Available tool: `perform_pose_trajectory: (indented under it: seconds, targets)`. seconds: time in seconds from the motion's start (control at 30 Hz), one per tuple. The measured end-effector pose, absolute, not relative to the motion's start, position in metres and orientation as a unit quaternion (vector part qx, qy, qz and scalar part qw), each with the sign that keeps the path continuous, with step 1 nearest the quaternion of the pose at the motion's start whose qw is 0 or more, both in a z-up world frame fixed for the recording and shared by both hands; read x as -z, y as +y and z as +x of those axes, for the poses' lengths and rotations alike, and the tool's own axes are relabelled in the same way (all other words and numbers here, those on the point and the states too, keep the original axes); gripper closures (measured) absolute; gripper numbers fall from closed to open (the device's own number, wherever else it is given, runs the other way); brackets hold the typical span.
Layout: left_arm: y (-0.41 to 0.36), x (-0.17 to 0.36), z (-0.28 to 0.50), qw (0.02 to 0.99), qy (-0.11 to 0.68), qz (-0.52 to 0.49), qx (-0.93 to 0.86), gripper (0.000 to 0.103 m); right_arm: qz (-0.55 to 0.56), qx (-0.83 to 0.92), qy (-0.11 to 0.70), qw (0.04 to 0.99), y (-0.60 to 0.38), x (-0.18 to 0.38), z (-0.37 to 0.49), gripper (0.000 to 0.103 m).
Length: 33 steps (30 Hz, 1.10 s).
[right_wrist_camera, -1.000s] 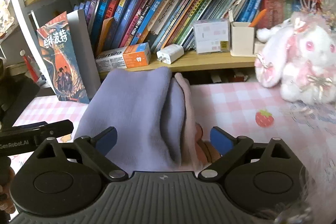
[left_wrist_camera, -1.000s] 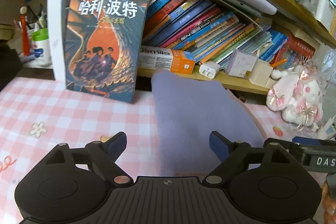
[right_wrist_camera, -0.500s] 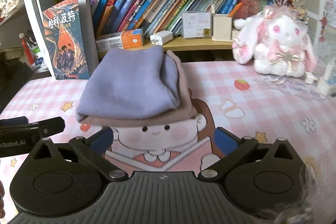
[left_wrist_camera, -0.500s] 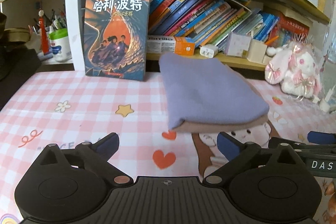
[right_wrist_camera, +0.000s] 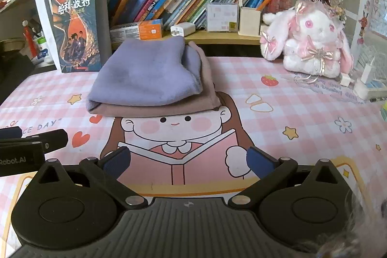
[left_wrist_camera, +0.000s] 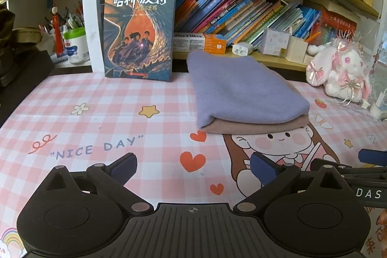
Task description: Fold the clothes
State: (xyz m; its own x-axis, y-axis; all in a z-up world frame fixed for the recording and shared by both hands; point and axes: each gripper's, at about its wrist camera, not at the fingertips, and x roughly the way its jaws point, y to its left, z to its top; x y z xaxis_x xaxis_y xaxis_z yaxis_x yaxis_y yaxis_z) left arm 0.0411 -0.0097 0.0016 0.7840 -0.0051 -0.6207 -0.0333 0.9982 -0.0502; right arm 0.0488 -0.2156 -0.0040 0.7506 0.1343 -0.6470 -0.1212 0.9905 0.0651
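A folded lilac cloth (left_wrist_camera: 244,91) (right_wrist_camera: 145,74) lies on top of a folded brownish-pink cloth (left_wrist_camera: 254,128) (right_wrist_camera: 169,108), stacked on the pink checked desk mat (left_wrist_camera: 96,113) (right_wrist_camera: 302,100) near the bookshelf. My left gripper (left_wrist_camera: 193,167) stands open over the mat, well short of the stack, with nothing between its blue pads. My right gripper (right_wrist_camera: 188,161) is likewise open and empty above the printed cartoon girl, in front of the stack. Each gripper's tip shows at the edge of the other's view.
An upright novel (left_wrist_camera: 139,28) (right_wrist_camera: 77,25) leans against the shelf left of the stack. Books, a toothpaste box (left_wrist_camera: 200,42) and a white charger (right_wrist_camera: 182,29) fill the low shelf. A white plush rabbit (left_wrist_camera: 338,71) (right_wrist_camera: 307,38) sits at the right.
Both grippers have drawn back from the stacked cloths, which now lie free and further off on the mat. Their jaws have spread slightly wider.
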Motion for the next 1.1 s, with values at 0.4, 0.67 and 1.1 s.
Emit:
perform_pose_trajectory:
  seconds: [0.4,0.67,1.1]
  targets:
    - [-0.0091,-0.0006,0.0387,0.944,0.328,-0.027,-0.018,0.002,0.006,-0.067,0.344,0.937,-0.2128,0.0026,0.0482,0.000]
    - [-0.0082,-0.0006,0.0393,0.944,0.330,-0.028,-0.016,0.002,0.002,-0.069,0.344,0.936,-0.2103,0.0024,0.0487,0.000]
    - [-0.0062,0.0020,0.0386,0.942,0.335,-0.027,-0.018,0.002,0.006,-0.064,0.349,0.935,-0.2090,0.0049,0.0509,0.000]
